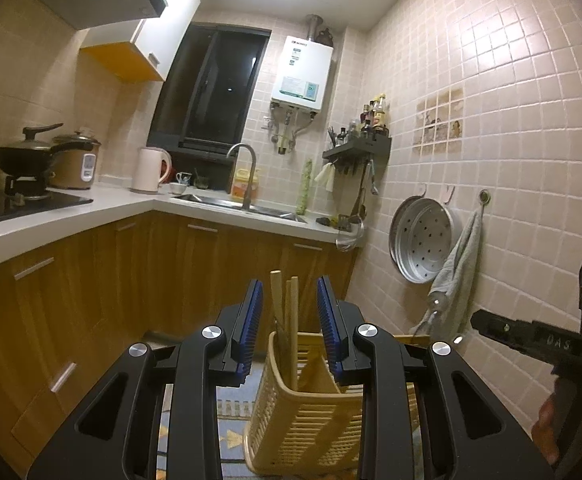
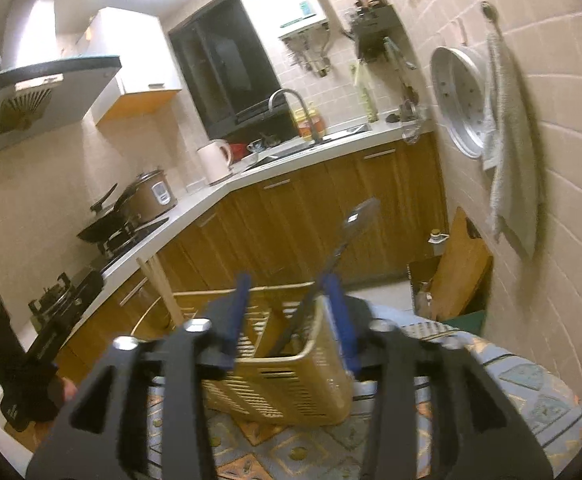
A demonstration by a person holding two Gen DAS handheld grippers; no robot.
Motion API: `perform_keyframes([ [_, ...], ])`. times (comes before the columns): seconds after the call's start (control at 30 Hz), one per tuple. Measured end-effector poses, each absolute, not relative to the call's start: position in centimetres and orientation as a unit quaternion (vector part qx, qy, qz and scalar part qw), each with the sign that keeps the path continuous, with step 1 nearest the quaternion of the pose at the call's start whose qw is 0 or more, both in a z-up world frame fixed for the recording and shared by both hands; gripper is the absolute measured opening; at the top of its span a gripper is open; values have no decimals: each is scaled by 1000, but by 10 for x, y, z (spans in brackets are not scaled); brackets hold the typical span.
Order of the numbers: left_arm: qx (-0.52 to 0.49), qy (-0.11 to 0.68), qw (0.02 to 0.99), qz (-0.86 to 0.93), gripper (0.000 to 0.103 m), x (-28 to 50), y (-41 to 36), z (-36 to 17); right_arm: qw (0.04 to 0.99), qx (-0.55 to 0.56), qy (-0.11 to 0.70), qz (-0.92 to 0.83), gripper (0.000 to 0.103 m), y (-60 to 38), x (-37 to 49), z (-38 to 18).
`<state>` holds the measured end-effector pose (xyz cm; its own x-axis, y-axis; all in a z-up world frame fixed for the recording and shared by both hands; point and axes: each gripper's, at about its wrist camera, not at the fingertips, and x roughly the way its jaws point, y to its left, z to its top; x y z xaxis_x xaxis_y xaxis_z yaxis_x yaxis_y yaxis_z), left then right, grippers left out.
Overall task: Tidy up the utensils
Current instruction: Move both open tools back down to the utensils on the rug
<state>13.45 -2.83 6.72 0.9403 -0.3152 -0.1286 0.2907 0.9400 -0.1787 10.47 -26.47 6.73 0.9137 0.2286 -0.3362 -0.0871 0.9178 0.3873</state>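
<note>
A yellow slatted basket (image 1: 303,420) stands on a patterned cloth (image 2: 531,392), just in front of both grippers. In the left wrist view the left gripper (image 1: 289,328) has its blue-padded jaws spread apart, nothing between them touching the pads; a bundle of wooden chopsticks (image 1: 285,308) stands upright in the near left compartment of the basket, rising through the gap between the jaws without contact on either side. The right gripper (image 2: 289,316) hangs just above the near rim of the basket, also with its jaws parted and gripping nothing. A dark-handled utensil (image 2: 331,264) leans out of the right compartment, its upper end slanting up and to the right, passing close beside the right-hand finger; the view is blurred, so whether it touches the pad cannot be told. In the right wrist view the chopsticks lean at the far left end of the basket, well apart from the dark utensil. Behind lie wooden cabinets (image 1: 219,264), a sink (image 1: 243,202) with a tap, and a round metal steamer tray (image 1: 423,240) hanging on the tiled wall beside a grey towel (image 1: 461,264).
</note>
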Motion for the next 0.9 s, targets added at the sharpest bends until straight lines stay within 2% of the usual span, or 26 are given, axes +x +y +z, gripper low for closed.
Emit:
perform_keyframes([
  [0.3,-78,71,980,-166,30,115,-28,74,925,277,245,81,47,-316,149,64],
  [0.47,-72,69,981,-164,30,112,-26,73,868,375,297,134,47,-339,193,37],
  [0.7,-73,84,981,-161,30,122,-26,66,863,361,311,170,47,-321,211,36],
  [0.73,-74,86,980,-161,30,122,-25,66,863,356,313,174,42,-317,214,37],
  [0.77,-75,88,980,-161,30,123,-25,65,864,349,316,177,27,-314,215,39],
  [0.8,-75,89,980,-160,30,123,-25,64,865,340,322,180,21,-309,217,40],
  [0.83,-75,89,980,-159,30,122,-24,63,868,334,322,178,11,-307,217,42],
  [0.87,-74,88,981,-159,30,122,-23,63,873,327,318,172,4,-305,214,45],
  [0.9,-74,87,981,-159,30,121,-22,64,880,320,309,167,3,-303,210,48],
])
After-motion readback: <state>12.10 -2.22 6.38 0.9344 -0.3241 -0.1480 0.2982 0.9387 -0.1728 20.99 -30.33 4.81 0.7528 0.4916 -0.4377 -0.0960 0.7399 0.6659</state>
